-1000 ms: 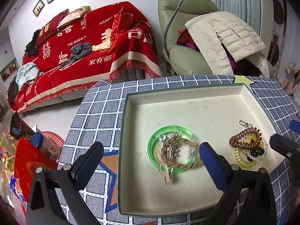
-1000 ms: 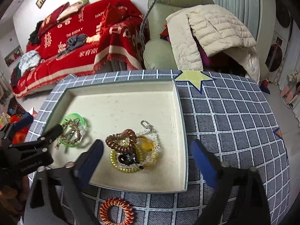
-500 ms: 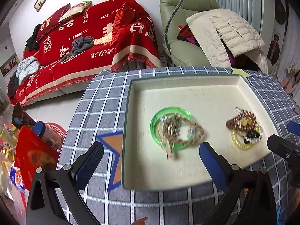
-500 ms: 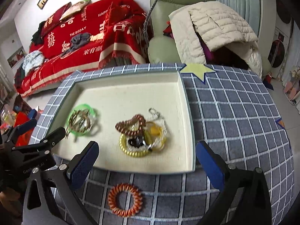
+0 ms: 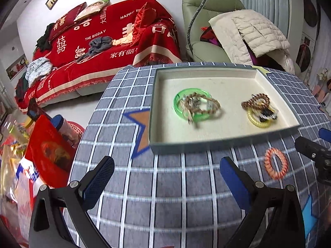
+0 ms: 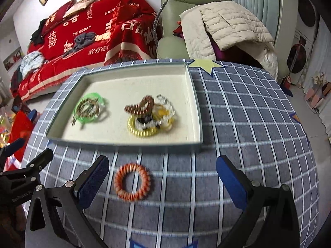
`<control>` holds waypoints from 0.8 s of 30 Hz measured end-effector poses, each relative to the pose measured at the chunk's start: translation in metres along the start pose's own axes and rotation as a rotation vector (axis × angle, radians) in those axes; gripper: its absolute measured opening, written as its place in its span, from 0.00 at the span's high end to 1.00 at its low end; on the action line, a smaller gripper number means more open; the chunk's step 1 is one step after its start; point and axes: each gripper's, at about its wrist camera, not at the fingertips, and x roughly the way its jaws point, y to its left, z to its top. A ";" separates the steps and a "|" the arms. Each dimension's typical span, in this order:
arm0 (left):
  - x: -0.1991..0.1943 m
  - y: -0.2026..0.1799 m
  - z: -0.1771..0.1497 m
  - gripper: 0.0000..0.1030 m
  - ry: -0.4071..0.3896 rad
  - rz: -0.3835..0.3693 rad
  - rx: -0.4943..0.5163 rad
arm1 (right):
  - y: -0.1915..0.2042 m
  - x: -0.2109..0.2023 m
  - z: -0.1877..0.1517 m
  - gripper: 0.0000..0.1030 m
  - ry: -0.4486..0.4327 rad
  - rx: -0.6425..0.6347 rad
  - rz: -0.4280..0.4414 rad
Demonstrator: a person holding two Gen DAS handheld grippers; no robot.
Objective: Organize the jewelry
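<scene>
- A shallow rectangular tray (image 6: 196, 107) with a grey-green rim and a cream, felt-like floor sits on a counter (image 6: 248, 124) covered in grey cloth with a white grid and star patches.
- In the tray's left part lies a translucent green bangle (image 5: 193, 105), round and smooth, with a twisted tan cord bracelet (image 5: 206, 103) and small metal pieces resting across it.
- In the tray's right part, well apart from the bangle, is a small heap: a brown spiral coil hair tie (image 6: 142, 105) on top, a yellow spiral coil hair tie (image 6: 140, 131) beneath, and clear beads with a metal clasp and a dark piece tangled between them. The heap is blurred, so finer detail cannot be told.
- Outside the tray, on the cloth just in front of its near rim, lies an orange-and-white spiral coil hair tie (image 6: 132, 181), ring-shaped and ribbed.
- The right gripper (image 6: 162, 181) hovers over this orange tie with its jaws spread wide and holding nothing; the tie lies nearer its left finger. The fingers are black with blue textured pads (image 6: 94, 179).
- The left gripper (image 5: 166, 184) hangs over bare cloth in front of the tray's left corner, jaws wide apart and empty.
- Beyond the counter stand a sofa under a red throw (image 5: 115, 41) with white lettering and a pale green armchair (image 5: 206, 20) draped with a cream quilted jacket (image 5: 254, 33).
</scene>
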 end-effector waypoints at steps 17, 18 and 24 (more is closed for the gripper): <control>-0.078 -0.010 -0.038 0.00 -0.223 0.013 -0.008 | 0.008 -0.084 -0.043 0.00 -0.255 0.012 -0.069; -0.080 -0.010 -0.038 0.00 -0.230 0.010 -0.012 | 0.010 -0.088 -0.045 0.00 -0.275 0.004 -0.079; -0.082 -0.012 -0.035 0.00 -0.254 0.027 -0.021 | 0.022 -0.099 -0.045 0.00 -0.343 -0.052 -0.131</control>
